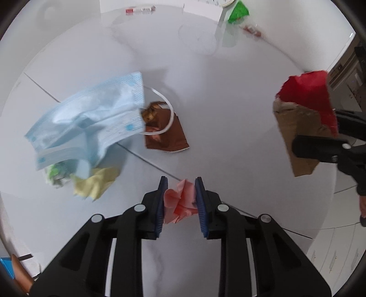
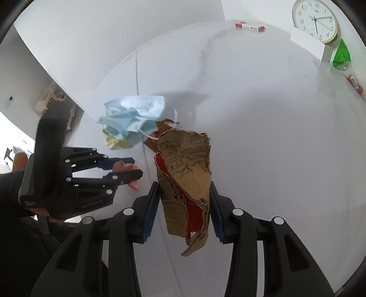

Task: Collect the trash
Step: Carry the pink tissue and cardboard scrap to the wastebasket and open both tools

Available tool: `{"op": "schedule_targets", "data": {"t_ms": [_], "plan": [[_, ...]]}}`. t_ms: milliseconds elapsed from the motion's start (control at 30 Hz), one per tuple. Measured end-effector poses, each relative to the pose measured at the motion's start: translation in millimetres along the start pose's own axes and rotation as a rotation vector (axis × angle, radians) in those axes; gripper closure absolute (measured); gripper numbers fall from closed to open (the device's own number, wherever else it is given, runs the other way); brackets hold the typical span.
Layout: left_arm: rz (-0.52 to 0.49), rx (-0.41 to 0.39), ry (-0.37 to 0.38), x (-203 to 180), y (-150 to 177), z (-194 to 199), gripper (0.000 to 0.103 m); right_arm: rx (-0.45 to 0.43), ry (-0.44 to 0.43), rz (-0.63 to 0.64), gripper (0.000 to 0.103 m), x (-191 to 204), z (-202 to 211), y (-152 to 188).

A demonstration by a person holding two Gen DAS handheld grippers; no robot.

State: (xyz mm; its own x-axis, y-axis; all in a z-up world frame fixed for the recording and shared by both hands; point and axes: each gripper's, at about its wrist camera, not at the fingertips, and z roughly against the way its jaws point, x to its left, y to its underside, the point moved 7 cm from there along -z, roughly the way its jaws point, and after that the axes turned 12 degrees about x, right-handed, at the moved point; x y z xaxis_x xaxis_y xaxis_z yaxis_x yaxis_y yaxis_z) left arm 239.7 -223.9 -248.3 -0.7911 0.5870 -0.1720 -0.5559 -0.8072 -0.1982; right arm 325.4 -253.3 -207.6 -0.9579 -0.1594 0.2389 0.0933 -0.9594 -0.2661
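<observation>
Table (image 2: pixel 263 137) first, since it's the biggest thing here: white, glossy, with a seam running across it, and most of the trash sits in one loose pile on the left. Your right tongs (image 2: pixel 185 210) are pinching a torn piece of cardboard (image 2: pixel 185 173) with a red printed side, held up off the table. Your left tongs (image 1: pixel 179 198) are pressed in on a crumpled pink paper (image 1: pixel 180 200), low and near the table surface.

What could bite you: the cardboard is long and floppy and only gripped across its middle, so I'd guess a quick swing could let it slide out or clip the pile. The blue face mask (image 1: pixel 91 118) has a loop draped over the brown wrapper (image 1: pixel 164 132), so grabbing one probably drags the other. The pink wad looks loosely caught, so it might pop free if you ease off at all.

Count, big to small:
- one cardboard piece
- one face mask
- one brown wrapper
- one yellow crumpled paper (image 1: pixel 96 182)
- one green-and-white scrap (image 1: pixel 56 174) tucked under the mask
- one pink paper

Far right there's also a green wrapper (image 2: pixel 342 54), near a wall clock (image 2: pixel 315 19).
</observation>
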Motion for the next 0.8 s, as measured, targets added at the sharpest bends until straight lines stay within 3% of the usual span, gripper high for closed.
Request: {"op": "schedule_targets", "data": {"t_ms": [200, 367, 500, 633, 800], "plan": [[0.059, -0.071, -0.019, 45, 34, 57, 0.079, -0.055, -0.068, 0.054, 0.059, 78, 8, -13], [0.201, -0.074, -0.135, 129, 96, 89, 0.079, -0.05, -0.245, 0.133, 0.059, 179, -19, -27], [0.363, -0.033, -0.181, 200, 162, 92, 0.078, 0.019, -0.341, 0.221, 0.059, 263, -56, -31], [0.456, -0.005, -0.184, 248, 211, 82, 0.078, 0.093, -0.354, 0.276, 0.059, 333, -99, -32], [0.52, 0.026, -0.154, 288, 252, 48, 0.078, 0.142, -0.276, 0.311, 0.059, 384, -144, -34]]}}
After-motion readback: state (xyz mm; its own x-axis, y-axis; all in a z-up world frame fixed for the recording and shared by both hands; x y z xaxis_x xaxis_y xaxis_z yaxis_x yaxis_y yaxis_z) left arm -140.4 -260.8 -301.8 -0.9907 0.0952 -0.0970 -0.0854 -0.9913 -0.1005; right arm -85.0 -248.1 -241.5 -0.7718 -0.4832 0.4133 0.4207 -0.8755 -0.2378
